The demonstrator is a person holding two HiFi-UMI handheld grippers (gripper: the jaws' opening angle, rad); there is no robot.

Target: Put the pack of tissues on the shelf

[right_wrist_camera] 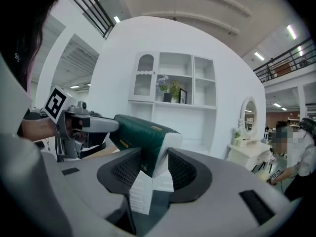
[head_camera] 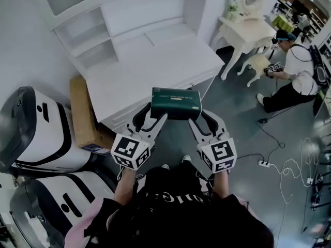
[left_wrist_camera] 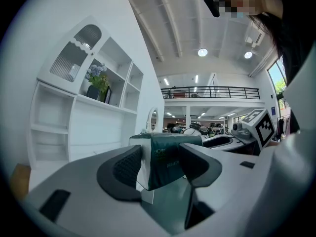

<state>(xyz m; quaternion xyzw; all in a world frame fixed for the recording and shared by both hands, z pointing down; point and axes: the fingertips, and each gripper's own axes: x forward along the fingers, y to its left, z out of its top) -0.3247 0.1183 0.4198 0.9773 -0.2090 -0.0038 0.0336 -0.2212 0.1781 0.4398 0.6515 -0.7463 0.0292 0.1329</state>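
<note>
Nearest the body, the left gripper (head_camera: pixel 153 119) and the right gripper (head_camera: pixel 202 121) are held out side by side. Each is clamped on one end of the pack of tissues (head_camera: pixel 176 103), with the ribbed pads pressed against its sides. The dark green pack is thus carried crosswise between the two, clear of any surface, at the near edge of the white desk top (head_camera: pixel 150 71). Behind the desk top stands the shelf unit (head_camera: pixel 85 40), with open compartments stacked at its side; a vase of flowers (left_wrist_camera: pixel 96 80) is seen in a higher one. The step in hand is judged to be the carry toward the shelf, with placement not yet begun. For the next move the pack would need to be brought forward over the desk top and lined up with an open compartment. It would need to be kept level, and both grippers moved together so that it is neither twisted nor pulled apart. The jaws would be opened only once it rests flat. Farther off, a dressing table (head_camera: pixel 245 31) and another person (head_camera: pixel 296 71) are seen.
</note>
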